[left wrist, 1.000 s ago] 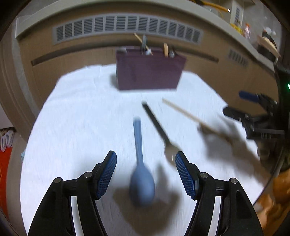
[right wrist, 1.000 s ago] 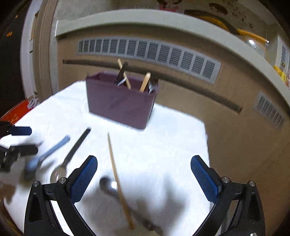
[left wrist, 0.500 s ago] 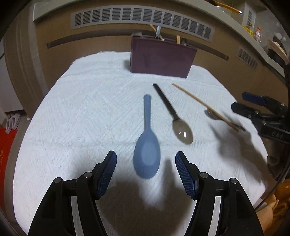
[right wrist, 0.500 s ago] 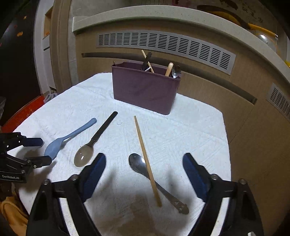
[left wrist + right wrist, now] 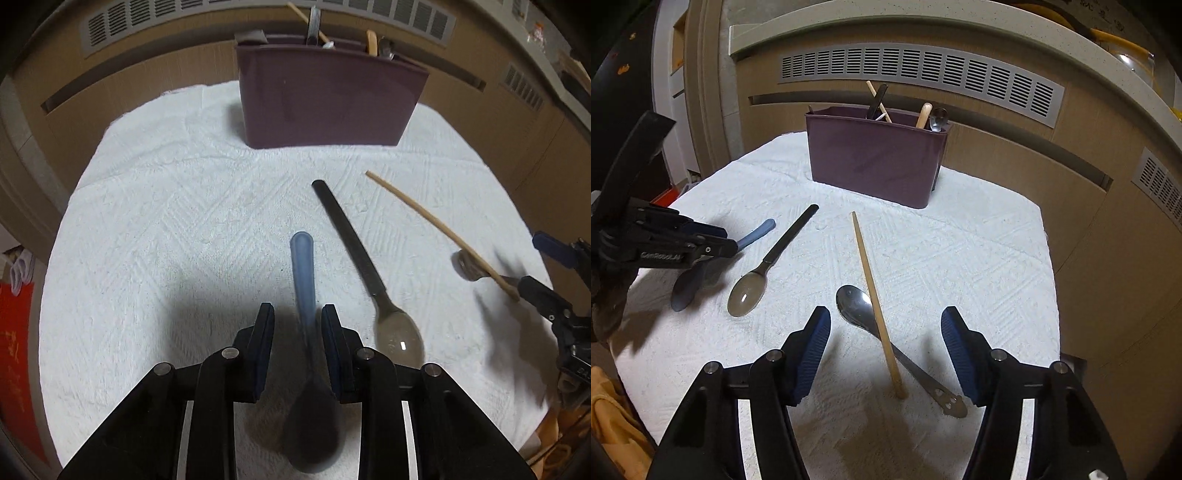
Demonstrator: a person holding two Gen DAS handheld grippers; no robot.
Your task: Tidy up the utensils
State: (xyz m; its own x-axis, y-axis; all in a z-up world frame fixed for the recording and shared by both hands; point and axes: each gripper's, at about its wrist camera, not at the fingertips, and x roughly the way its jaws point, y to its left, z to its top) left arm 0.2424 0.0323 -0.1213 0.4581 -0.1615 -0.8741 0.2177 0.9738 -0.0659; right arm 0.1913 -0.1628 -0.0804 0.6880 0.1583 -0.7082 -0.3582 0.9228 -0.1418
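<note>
A blue spoon point(image 5: 303, 266) lies on the white cloth point(image 5: 166, 221), handle pointing away. My left gripper point(image 5: 297, 314) straddles that handle with its jaws closing; a gap still shows on the handle's left side. From the right wrist the same gripper point(image 5: 727, 242) sits low over the blue spoon point(image 5: 757, 232). My right gripper point(image 5: 886, 325) is closing too, with a wooden chopstick point(image 5: 871, 288) and a metal spoon point(image 5: 857, 302) between its fingers, untouched. A black-handled spoon point(image 5: 351, 243) lies between the two groups. The purple holder point(image 5: 325, 99) stands at the back with several utensils in it.
The cloth-covered table ends close on the right point(image 5: 1049, 236) and near the front. A brown cabinet front with a vent grille point(image 5: 916, 74) rises right behind the holder. An orange cloth point(image 5: 613, 424) sits by the near left corner.
My left gripper moved forward and down over the blue spoon, and its jaws narrowed around the handle. The right gripper's jaws came closer together over the chopstick and metal spoon.
</note>
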